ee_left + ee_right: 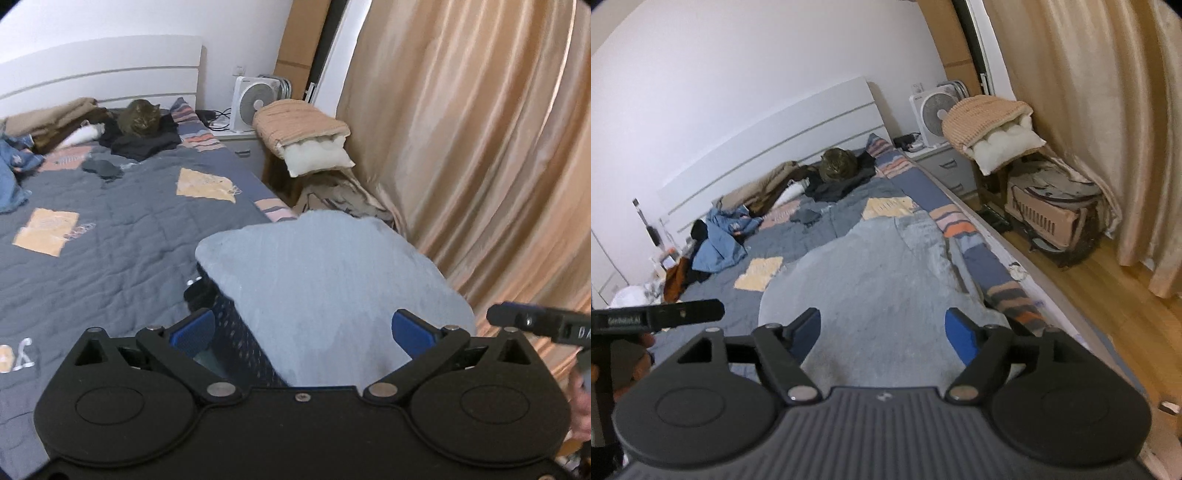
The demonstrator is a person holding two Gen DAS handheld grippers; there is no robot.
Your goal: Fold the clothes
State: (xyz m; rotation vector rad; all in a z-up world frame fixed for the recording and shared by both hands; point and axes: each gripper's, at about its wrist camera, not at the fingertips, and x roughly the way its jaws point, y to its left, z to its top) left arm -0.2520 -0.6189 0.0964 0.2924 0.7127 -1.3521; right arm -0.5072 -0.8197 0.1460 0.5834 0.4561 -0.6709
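Both grippers hung over the near end of the bed [964,240], side by side, each with its blue pads spread wide and nothing between them. The left gripper [303,328] was level and pointed up the bed; before it the pale blue fleece garment [325,280] looked draped over something dark and dotted, which I could not identify. The right gripper [882,328] was tilted down over the same pale blue fleece garment [871,280], which from that side lay spread along the bed's curtain-side edge. I judged the folding of this piece had hardly begun: the fingers were released and poised for a first grab. The next move would call for each to find an edge or corner, close on it, and lift evenly. Further up the bed, nearer the headboard, an unfolded heap [720,240] waited, and a cat [139,118] sat on dark clothes.
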